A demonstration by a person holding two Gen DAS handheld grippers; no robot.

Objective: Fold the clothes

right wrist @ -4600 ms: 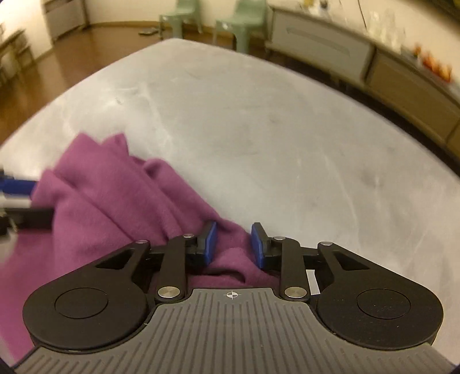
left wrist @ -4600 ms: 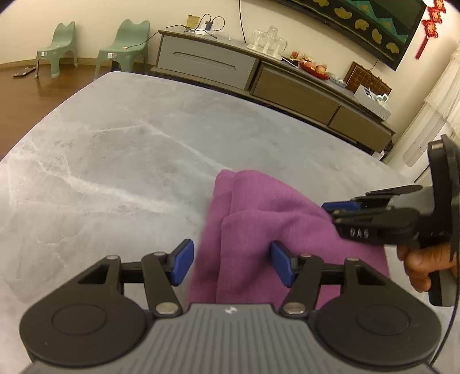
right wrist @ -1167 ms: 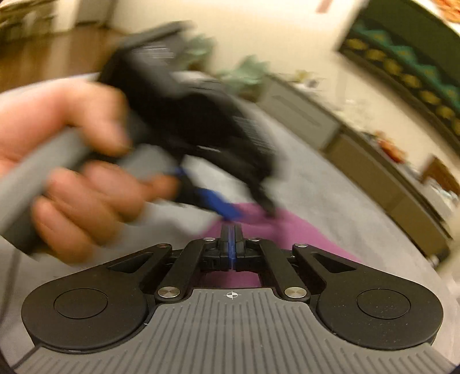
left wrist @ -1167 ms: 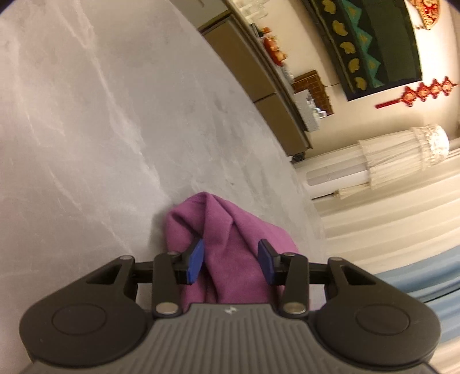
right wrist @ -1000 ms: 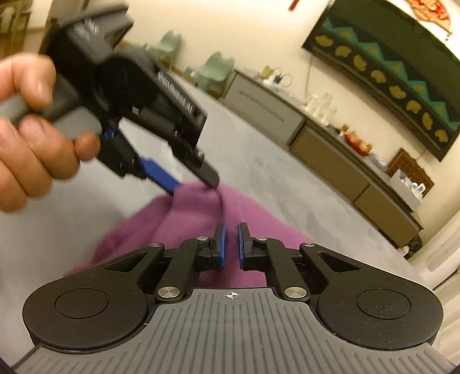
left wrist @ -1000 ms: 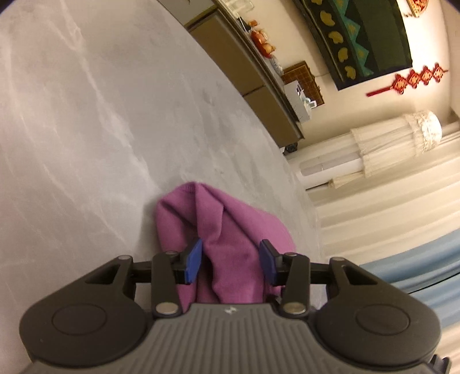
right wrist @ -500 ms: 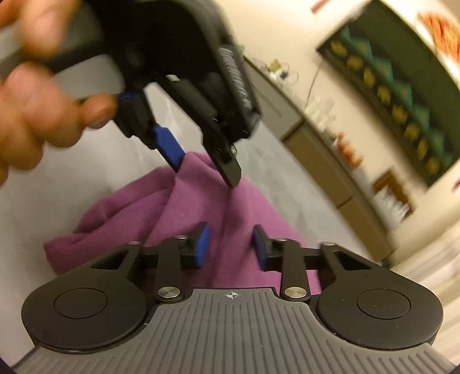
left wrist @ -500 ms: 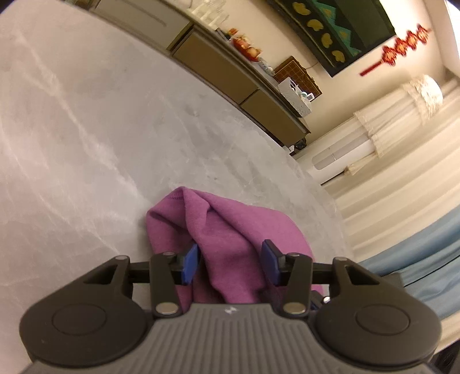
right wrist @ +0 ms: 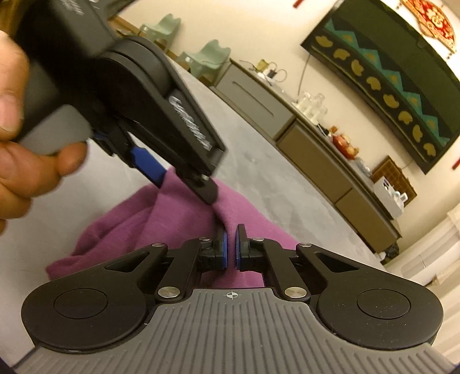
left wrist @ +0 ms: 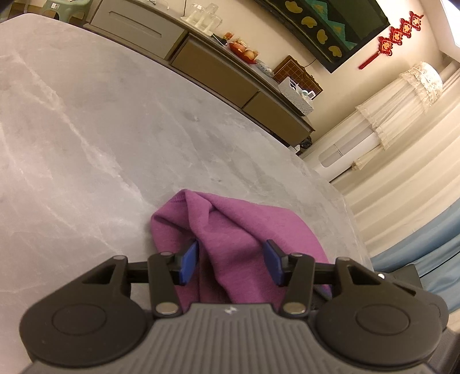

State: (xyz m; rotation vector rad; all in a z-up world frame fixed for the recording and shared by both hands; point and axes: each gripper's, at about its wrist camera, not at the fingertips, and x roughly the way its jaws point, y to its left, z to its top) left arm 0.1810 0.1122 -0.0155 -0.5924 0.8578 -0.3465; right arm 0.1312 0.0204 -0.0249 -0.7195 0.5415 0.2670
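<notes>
The near part of the soft purple cloth [left wrist: 241, 244] hides behind the black left hand-held gripper [left wrist: 231, 263]. The person's hand [right wrist: 20, 161] is blurry and cut off.

One crumpled purple fleece garment [left wrist: 238, 230] lies on one grey marble-patterned tabletop [left wrist: 86, 120]. Two black handheld grippers with blue pads appear: the left gripper [left wrist: 231, 263] and the right gripper [right wrist: 231, 249]. One bare hand [right wrist: 20, 149], the person's left, shows in the right wrist view. Behind the table stands one long low grey-and-brown sideboard [left wrist: 218, 69], showing three drawer fronts. Two pale green plastic chairs [right wrist: 211, 56] stand by the wall. One dark wall hanging with gold and teal shapes [left wrist: 325, 26] and one red knotted ornament [left wrist: 398, 31] hang on the wall. The clear glasses [right wrist: 312, 105] on the sideboard are too small to count.
</notes>
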